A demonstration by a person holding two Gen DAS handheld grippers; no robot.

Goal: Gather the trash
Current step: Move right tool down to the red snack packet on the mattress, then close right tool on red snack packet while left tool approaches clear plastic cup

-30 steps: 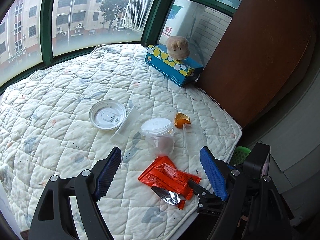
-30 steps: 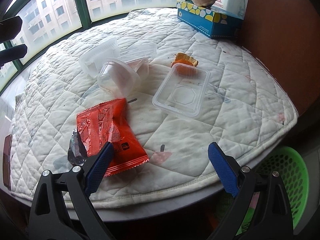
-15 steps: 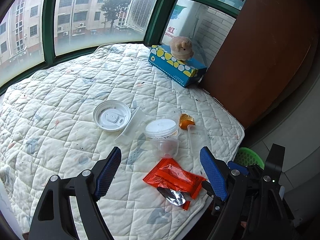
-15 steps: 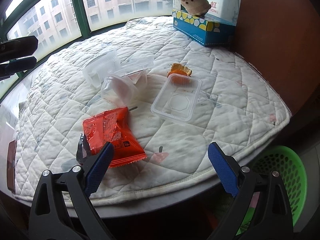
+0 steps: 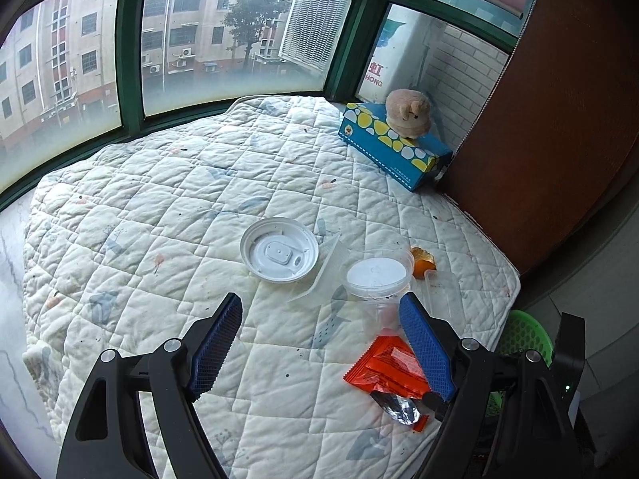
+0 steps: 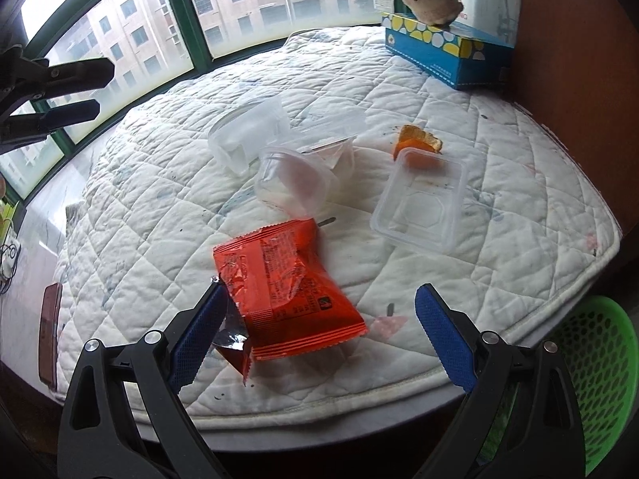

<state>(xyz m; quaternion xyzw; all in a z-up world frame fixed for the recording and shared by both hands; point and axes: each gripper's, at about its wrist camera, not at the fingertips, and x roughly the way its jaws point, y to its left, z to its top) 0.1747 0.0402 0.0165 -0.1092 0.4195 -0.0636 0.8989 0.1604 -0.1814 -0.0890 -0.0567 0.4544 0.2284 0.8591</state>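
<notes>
While the quilted pad (image 5: 167,215) runs wide and bare toward the green-framed windows, its near edge curves off close below the trash, and a brown wooden panel (image 5: 559,119) walls in the far right side. A green basket (image 6: 599,363) sits below that near edge at the right, off the pad. The red snack wrapper (image 6: 287,287) lies near the edge, its torn foil end touching the inner face of one blue pad (image 6: 195,339) of the right gripper (image 6: 319,335), whose jaws stand wide apart and grip nothing. Beyond the wrapper lie a tipped clear cup (image 6: 291,183), a clear rectangular tray (image 6: 419,207) and an orange peel (image 6: 415,143) just behind it. The left gripper (image 5: 323,347) hangs released over bare quilt, with a white lid (image 5: 279,253) ahead of it and the wrapper (image 5: 387,367) partly behind its right-hand finger. A blue tissue box (image 5: 391,147) carrying a plush toy (image 5: 407,111) stands at the far corner, well apart from the trash.
</notes>
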